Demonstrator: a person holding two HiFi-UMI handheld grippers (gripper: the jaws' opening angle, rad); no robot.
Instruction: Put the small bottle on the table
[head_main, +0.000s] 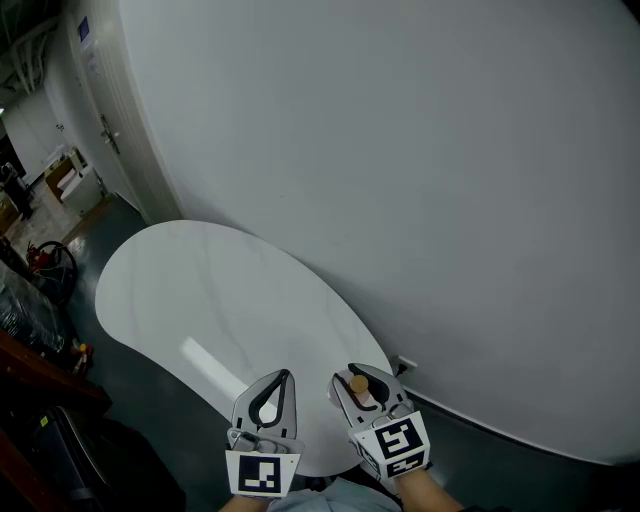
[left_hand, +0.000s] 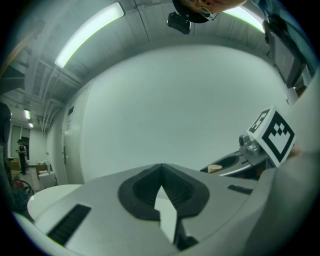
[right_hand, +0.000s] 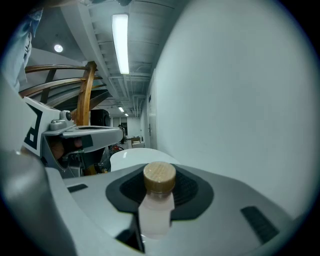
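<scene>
A small translucent bottle with a tan cap stands upright between the jaws of my right gripper, which is shut on it. In the head view this bottle and the right gripper hang over the near right end of the white oval table. My left gripper is beside it on the left, shut with its tips touching and nothing between them. The left gripper view shows its closed jaws and the bottle's cap off to the right.
A large white curved wall runs close behind the table. Dark floor surrounds the table. Boxes and dark clutter lie at the far left. A wall socket sits low by the table's right end.
</scene>
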